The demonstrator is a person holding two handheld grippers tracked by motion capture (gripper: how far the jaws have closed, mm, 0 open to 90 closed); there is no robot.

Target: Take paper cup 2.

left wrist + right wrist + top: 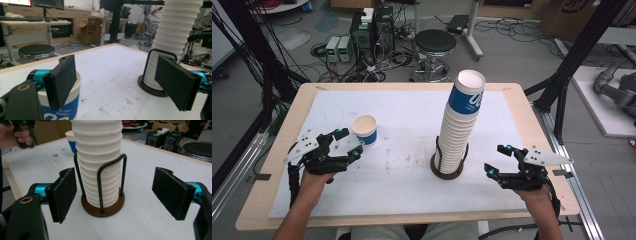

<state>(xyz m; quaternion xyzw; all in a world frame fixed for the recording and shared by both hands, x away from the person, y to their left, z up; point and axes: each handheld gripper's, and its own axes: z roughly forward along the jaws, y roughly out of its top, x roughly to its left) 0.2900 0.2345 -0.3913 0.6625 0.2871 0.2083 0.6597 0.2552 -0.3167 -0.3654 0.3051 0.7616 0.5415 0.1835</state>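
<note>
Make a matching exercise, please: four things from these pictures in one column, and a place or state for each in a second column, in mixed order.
1. single cup
2. cup stack
3. right gripper
4. stool

a. on the floor beyond the table
b. in a wire holder with a brown base
c. open, right of the stack
d. alone, near the left gripper

Pairs: 1-d, 2-b, 3-c, 4-a

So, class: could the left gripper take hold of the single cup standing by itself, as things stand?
Probably yes. The left gripper is open right beside the single cup, one of its fingers already at the rim, and nothing lies between them.
</note>
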